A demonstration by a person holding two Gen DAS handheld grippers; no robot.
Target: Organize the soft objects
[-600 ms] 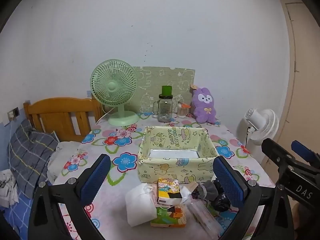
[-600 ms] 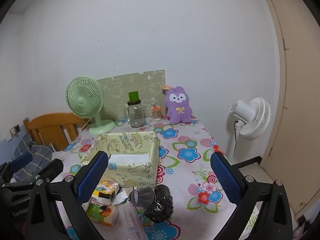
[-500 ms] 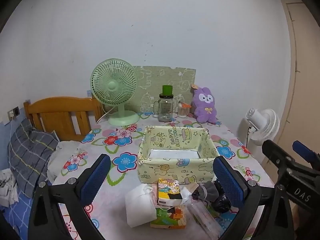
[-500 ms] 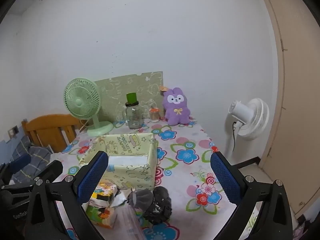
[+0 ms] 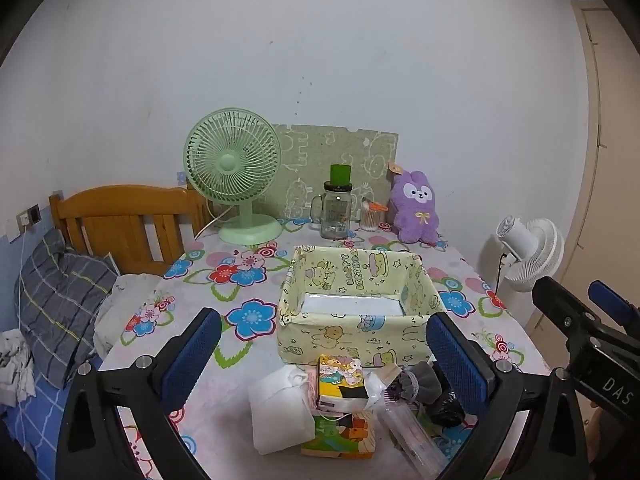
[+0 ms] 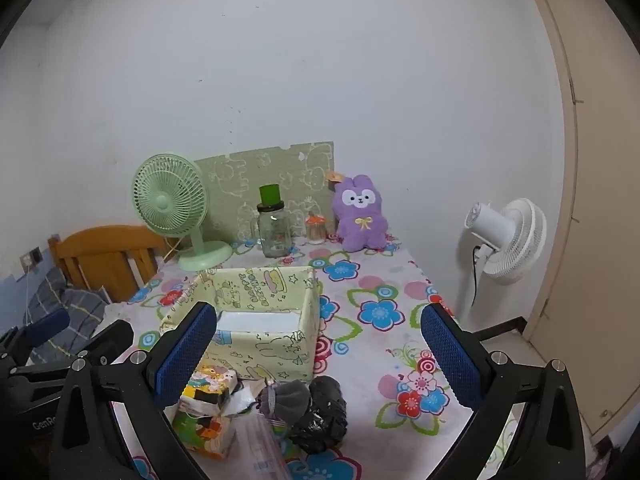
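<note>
A pile of soft things lies at the near table edge: a white cloth pouch (image 5: 280,412), stacked cartoon tissue packs (image 5: 342,378) (image 6: 208,390), a grey knitted piece (image 5: 420,380) (image 6: 290,396), a crumpled black bag (image 5: 448,406) (image 6: 320,418) and a clear plastic packet (image 5: 408,436) (image 6: 260,450). Behind it stands a pale green fabric box (image 5: 352,340) (image 6: 272,352), with only its white bottom showing inside. My left gripper (image 5: 324,360) hovers open above the pile. My right gripper (image 6: 318,354) is open too, to the right and slightly back. Neither holds anything.
Along the wall stand a green desk fan (image 5: 232,172), a glass jar with a green lid (image 5: 336,208), a small jar (image 5: 370,218) and a purple plush rabbit (image 5: 414,208) (image 6: 360,216). A white floor fan (image 6: 508,240) is right of the table, a wooden headboard (image 5: 120,224) left.
The right wrist view sways slightly. Both grippers stay open and nothing on the table has moved.
</note>
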